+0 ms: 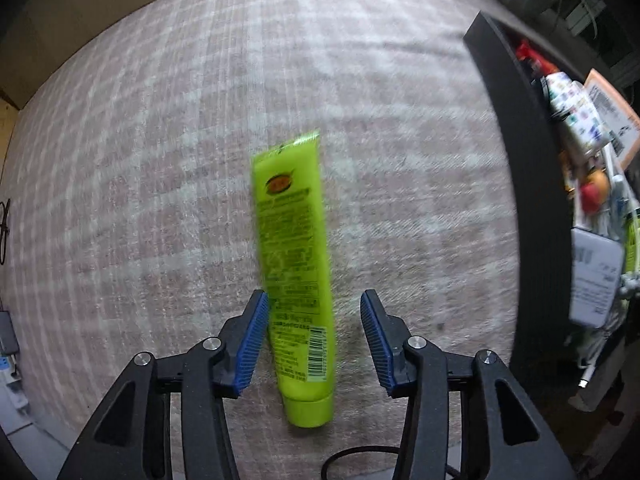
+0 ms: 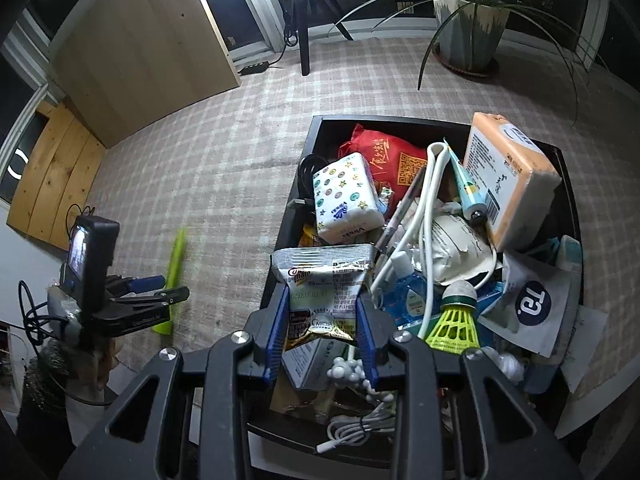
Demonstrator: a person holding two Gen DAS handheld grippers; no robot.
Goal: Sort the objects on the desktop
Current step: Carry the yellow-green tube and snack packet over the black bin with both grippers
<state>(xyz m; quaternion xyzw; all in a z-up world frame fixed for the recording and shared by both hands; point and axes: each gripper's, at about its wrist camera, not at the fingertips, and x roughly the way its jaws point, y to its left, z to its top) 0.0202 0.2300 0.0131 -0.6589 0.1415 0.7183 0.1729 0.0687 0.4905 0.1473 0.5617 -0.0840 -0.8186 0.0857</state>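
Observation:
A lime-green tube (image 1: pixel 294 264) lies lengthwise between my left gripper's (image 1: pixel 314 296) blue pads, cap towards the camera. The left pad is beside it and the right pad stands well clear, so this gripper is open. The tube is blurred, and I cannot tell whether it rests on the checked cloth (image 1: pixel 160 160). In the right wrist view the tube (image 2: pixel 175 264) and left gripper (image 2: pixel 168 288) sit left of the black tray (image 2: pixel 316 128). My right gripper (image 2: pixel 322 292) is shut on a silver snack packet (image 2: pixel 324 272) over the tray's near-left part.
The tray is piled with several things: tissue packs (image 2: pixel 346 196), a red pouch (image 2: pixel 384 152), a white cable (image 2: pixel 428 216), a blue bottle (image 2: pixel 408 296), a green shuttlecock (image 2: pixel 456 320). The tray's wall (image 1: pixel 532 200) stands right of the tube. A potted plant (image 2: pixel 468 32) and wooden board (image 2: pixel 140 52) stand behind.

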